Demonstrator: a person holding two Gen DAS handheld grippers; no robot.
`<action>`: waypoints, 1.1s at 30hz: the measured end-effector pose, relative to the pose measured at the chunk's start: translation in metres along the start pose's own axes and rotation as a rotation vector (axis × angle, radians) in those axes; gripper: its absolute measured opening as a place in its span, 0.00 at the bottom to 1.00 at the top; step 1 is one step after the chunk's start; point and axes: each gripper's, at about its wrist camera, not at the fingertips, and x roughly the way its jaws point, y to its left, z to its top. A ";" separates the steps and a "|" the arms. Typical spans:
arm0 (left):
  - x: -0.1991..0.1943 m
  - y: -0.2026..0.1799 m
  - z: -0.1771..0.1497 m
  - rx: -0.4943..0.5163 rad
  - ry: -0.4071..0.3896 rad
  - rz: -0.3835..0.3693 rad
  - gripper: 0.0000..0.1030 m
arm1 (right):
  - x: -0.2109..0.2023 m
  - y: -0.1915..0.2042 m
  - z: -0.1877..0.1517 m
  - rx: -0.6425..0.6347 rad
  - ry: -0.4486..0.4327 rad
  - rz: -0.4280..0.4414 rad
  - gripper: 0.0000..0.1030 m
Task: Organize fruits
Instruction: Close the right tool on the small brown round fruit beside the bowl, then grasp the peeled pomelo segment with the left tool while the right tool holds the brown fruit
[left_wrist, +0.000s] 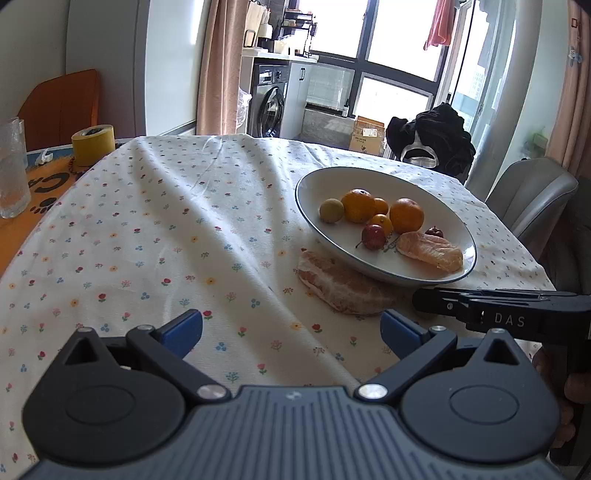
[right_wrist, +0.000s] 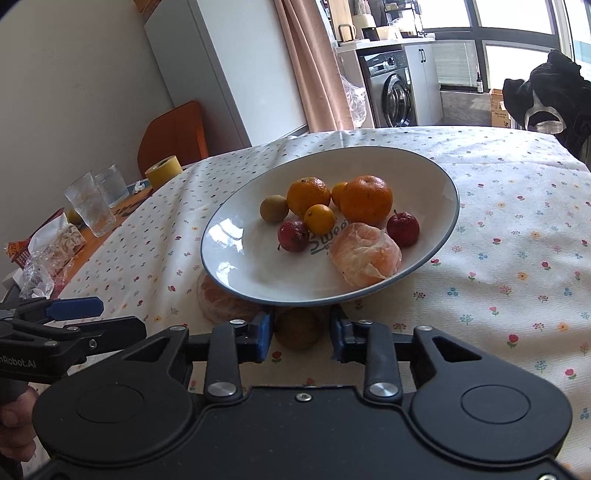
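A white plate with a blue rim (left_wrist: 308, 206) (right_wrist: 225, 236) on the flowered tablecloth holds two oranges (left_wrist: 406, 216) (right_wrist: 365, 199), small yellow and red fruits and a peeled citrus piece (left_wrist: 430, 251) (right_wrist: 365, 258). Another peeled segment (left_wrist: 340, 288) (right_wrist: 218, 301) lies on the cloth against the plate's near edge. My right gripper (right_wrist: 301, 332) (left_wrist: 419, 299) is shut on a small brown round fruit (right_wrist: 297, 328) just in front of the plate. My left gripper (left_wrist: 291, 330) (right_wrist: 99, 317) is open over bare cloth, with nothing between its blue pads.
Off the cloth at the table's left end stand a yellow tape roll (left_wrist: 92, 144) (right_wrist: 162, 171), drinking glasses (left_wrist: 13, 170) (right_wrist: 88, 206) and crumpled plastic bags (right_wrist: 48, 254). A grey chair (left_wrist: 528, 195) and a black garment (left_wrist: 432, 140) are beyond the far right edge.
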 end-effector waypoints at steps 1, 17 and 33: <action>0.001 -0.003 0.001 0.008 -0.002 -0.009 0.99 | -0.002 -0.001 0.000 0.007 0.000 0.003 0.24; 0.022 -0.030 0.007 0.112 -0.015 -0.091 0.97 | -0.032 -0.018 -0.012 0.031 -0.039 -0.050 0.24; 0.067 -0.025 0.015 0.243 0.055 -0.124 0.93 | -0.040 -0.030 -0.022 0.048 -0.046 -0.074 0.24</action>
